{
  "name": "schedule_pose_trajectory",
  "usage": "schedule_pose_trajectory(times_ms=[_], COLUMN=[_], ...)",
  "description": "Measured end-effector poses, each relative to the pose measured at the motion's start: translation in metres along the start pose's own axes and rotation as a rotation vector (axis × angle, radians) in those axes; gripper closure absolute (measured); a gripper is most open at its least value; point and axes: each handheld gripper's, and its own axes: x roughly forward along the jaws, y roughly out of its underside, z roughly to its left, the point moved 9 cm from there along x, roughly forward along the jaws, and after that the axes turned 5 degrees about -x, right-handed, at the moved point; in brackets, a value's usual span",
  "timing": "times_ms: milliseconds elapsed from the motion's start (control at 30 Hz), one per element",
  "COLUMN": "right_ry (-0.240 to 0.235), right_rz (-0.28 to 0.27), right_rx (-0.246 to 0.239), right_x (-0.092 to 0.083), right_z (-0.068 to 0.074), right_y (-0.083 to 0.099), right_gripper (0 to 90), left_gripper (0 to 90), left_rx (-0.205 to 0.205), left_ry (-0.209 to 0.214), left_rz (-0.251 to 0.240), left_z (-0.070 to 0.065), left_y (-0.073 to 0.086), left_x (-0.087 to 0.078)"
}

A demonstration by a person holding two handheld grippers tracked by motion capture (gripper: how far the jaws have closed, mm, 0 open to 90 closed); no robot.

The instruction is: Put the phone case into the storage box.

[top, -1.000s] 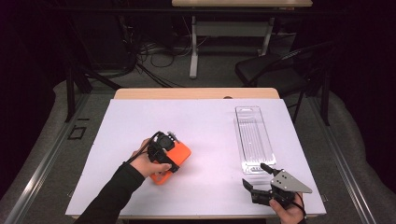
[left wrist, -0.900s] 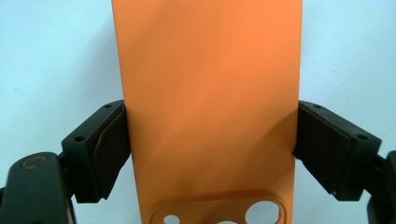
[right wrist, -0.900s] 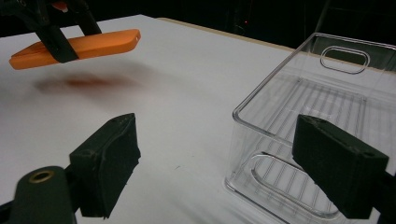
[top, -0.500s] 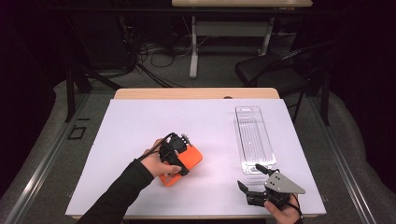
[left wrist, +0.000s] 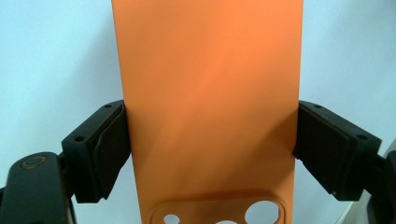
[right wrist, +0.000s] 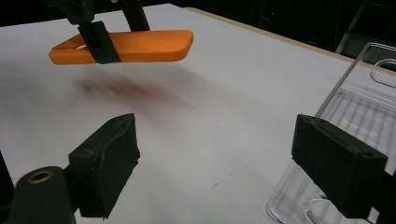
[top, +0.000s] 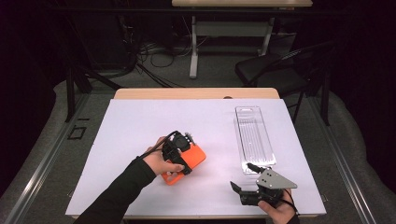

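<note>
The orange phone case (left wrist: 208,93) is clamped across its width between the pads of the left tongs (left wrist: 210,149), one pad bearing on each long edge, with the camera cut-outs of the case at the end nearest the tongs body. In the right gripper view the orange phone case (right wrist: 140,45) hangs level above the white surface (right wrist: 224,107), clear of it, with a soft shadow on the surface directly below. In the high view the orange phone case (top: 191,159) sits over the middle of the surface (top: 140,121), with the left tongs (top: 180,151) and the left hand (top: 161,163) on its left side; the black sleeve of that arm runs away from the case to the bottom edge of the view. The clear plastic tray (top: 254,137) lies flat on the surface to the right of the case and well apart from it, its long axis pointing away from the person. The right tongs (top: 243,177) are below and to the right of the case, near the closer end of the tray, held by the right hand (top: 280,212) at the near edge of the surface. The jaws of the right tongs stand wide apart with nothing between them; in the right gripper view the near corner of the clear plastic tray (right wrist: 345,107) lies beside and behind one jaw, without visible contact.
</note>
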Motion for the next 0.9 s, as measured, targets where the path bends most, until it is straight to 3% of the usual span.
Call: schedule_pose_trajectory(times_ms=[333,900], right_ry=[-0.024,-0.028], right_rz=[0.016,0.041], right_rx=[-0.024,-0.071], right_x=[0.017,0.034], right_z=[0.006,0.013], right_y=[-0.008,-0.014], right_gripper=[14.2,14.2], left_gripper=[15.4,15.4], left_rx=[0.004,-0.011], left_ry=[-0.029,0.002], left_rz=[0.002,0.013], left_z=[0.003,0.002], left_y=[-0.001,0.000], left_x=[-0.001,0.000])
